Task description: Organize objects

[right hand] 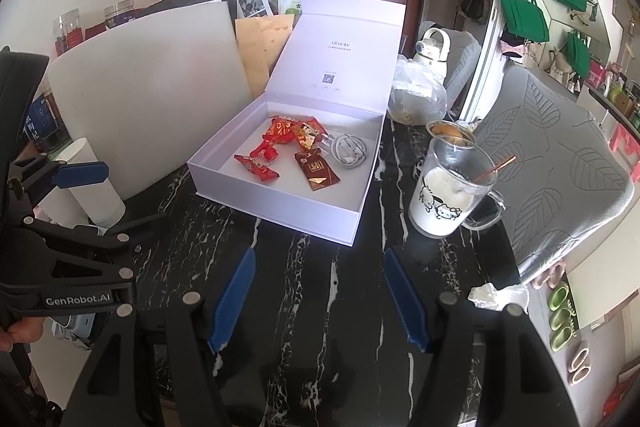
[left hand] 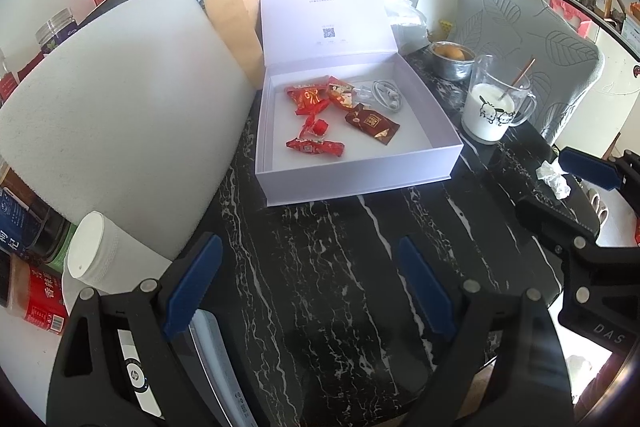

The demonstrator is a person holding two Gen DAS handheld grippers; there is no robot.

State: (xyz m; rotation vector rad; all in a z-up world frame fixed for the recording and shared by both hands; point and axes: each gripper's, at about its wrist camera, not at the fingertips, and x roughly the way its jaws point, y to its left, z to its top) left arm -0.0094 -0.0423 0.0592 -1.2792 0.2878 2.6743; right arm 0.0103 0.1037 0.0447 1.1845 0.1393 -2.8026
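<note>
Overlapping red packets (left hand: 306, 97), print illegible

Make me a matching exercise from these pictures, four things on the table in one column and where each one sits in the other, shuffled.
Things:
1. white cable
2. glass mug
3. crumpled tissue
4. metal bowl

Places:
A. behind the mug
B. inside the open white box
C. right of the box, holding a white drink
D. near the table's right edge

Pairs: 1-B, 2-C, 3-D, 4-A
</note>
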